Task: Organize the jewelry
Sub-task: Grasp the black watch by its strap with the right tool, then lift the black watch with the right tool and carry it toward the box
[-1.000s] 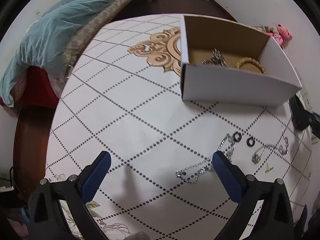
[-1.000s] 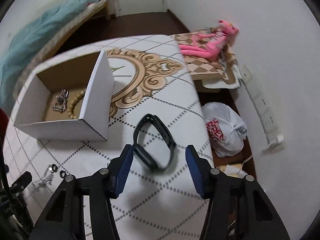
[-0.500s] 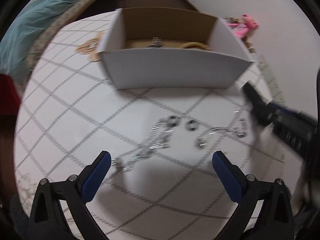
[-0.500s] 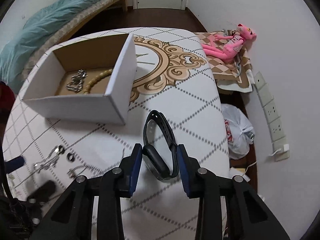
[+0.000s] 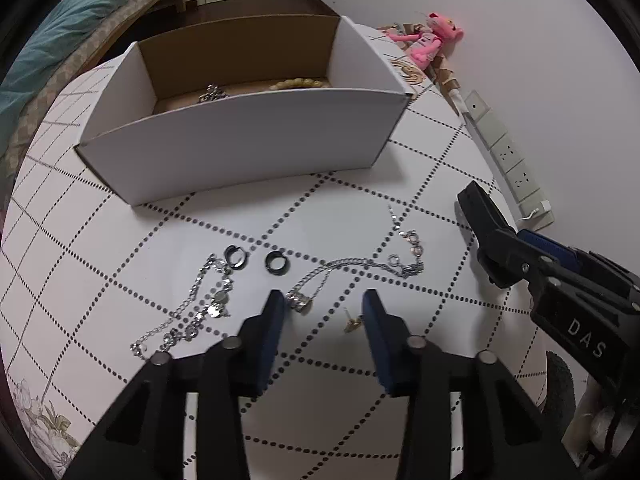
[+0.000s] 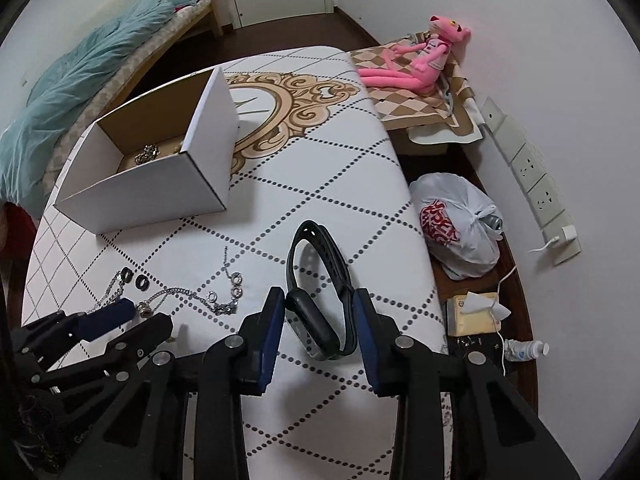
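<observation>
Black watch [image 6: 320, 296] sits between the right gripper's [image 6: 319, 301] pads, touching both; left gripper [image 5: 324, 302], half-open, hovers over a ring [image 5: 299, 301] at nine o'clock.

The left wrist camera looks forward and down along its own fingers, close over the table [image 5: 120, 264], facing the white box [image 5: 240, 148] and the far wall. The right wrist camera sits at the table's right side, higher, looking across the table [image 6: 320, 184] toward the bed [image 6: 80, 92]. Both views share the box [image 6: 152, 184], the scattered chains [image 5: 360, 266] [image 6: 192, 294] and each other's gripper.
</observation>
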### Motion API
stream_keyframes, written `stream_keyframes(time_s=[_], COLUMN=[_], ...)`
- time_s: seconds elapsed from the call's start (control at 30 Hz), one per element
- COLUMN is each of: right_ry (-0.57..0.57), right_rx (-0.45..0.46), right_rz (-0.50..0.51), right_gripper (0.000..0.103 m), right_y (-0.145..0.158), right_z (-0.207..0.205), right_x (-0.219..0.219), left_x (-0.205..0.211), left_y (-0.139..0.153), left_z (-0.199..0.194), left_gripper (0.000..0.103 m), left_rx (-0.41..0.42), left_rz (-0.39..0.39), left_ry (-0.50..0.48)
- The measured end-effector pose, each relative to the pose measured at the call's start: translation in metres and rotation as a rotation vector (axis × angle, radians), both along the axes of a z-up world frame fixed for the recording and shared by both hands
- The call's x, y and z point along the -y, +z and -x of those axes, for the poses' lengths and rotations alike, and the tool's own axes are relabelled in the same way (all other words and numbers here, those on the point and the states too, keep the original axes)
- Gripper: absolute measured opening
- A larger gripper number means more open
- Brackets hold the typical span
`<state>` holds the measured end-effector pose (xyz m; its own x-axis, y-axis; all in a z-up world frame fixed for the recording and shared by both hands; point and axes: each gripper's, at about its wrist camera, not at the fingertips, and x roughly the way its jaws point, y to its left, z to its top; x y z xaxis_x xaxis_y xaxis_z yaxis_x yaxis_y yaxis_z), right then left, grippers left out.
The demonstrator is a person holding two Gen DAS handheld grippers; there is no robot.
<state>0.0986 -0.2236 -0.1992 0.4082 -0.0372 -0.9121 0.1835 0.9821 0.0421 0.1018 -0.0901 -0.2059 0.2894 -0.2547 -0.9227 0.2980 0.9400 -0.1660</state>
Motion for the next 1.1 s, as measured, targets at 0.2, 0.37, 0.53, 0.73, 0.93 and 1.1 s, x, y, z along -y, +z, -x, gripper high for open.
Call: stream_keyframes(time_s=[0.2,0.37,0.53,0.73,0.93,1.1], right_ry=[-0.010,-0.011,-0.019,-0.025,-0.010,0.025], right_rx=[0.012,0.034,0.071,0.123,0.176,0.238], right_rz=[0.002,-0.002,-0.039,-0.086,-0.162,-0.181], right_gripper=[0.037,0.037,0.037,0.037,0.037,0.037], right_y=[0.005,0.012,0.027,0.050,0.079,0.105], right_z=[0.002,0.006,0.011,0.013,0.006,-0.005], right_x=[0.002,-0.001,-0.001,-0.002,-0.008,-0.020], left_x=[0.002,-0.010,-0.034,-0.061,-0.081,-0.087], left_y=[-0.005,0.004,0.038,0.071,0.100,0.130], left_z=[-0.005,-0.002,0.007,0.011,-0.005,-0.021], left_gripper=[0.004,0.002,0.002,0.002,0.002,0.002], left_rx=[-0.028,-0.005,0.060,0.090,0.090,0.192], left_rz=[0.036,0.082,0.128,0.183,0.273,0.260], left_ry=[-0.018,0.003,0.025,0.055,0.096,0.103])
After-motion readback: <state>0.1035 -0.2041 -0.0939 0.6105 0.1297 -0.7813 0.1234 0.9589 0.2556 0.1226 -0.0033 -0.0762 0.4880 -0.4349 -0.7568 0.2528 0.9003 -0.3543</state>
